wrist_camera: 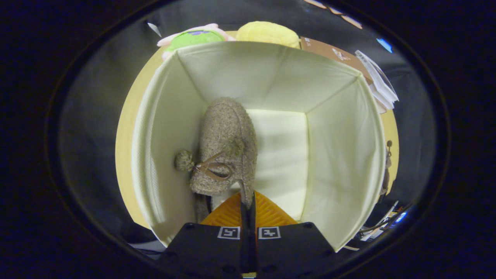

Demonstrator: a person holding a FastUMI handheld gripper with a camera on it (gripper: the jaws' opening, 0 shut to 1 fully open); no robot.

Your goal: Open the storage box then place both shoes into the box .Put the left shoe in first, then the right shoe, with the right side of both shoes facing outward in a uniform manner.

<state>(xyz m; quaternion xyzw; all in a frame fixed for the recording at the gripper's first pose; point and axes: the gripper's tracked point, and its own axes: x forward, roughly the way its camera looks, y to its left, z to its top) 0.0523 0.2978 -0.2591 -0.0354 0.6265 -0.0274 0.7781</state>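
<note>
I look down into an open cream fabric storage box (341, 155). A fuzzy brown shoe (226, 131) with a pompom and a bow on its lace hangs inside the box against its left wall, toe pointing away from me. My gripper (248, 201) is shut on the shoe, both fingers pinching the thin edge of its collar at the heel end. The box floor to the right of the shoe is bare. Part of the shoe's heel is hidden behind my fingers.
The box stands on a round yellowish table (126, 131). Beyond the box lie a green and pink plush toy (193, 37), a yellow plush (267, 33), a brown cardboard piece (329, 50) and white sheets (381, 85). Cables lie at the near right.
</note>
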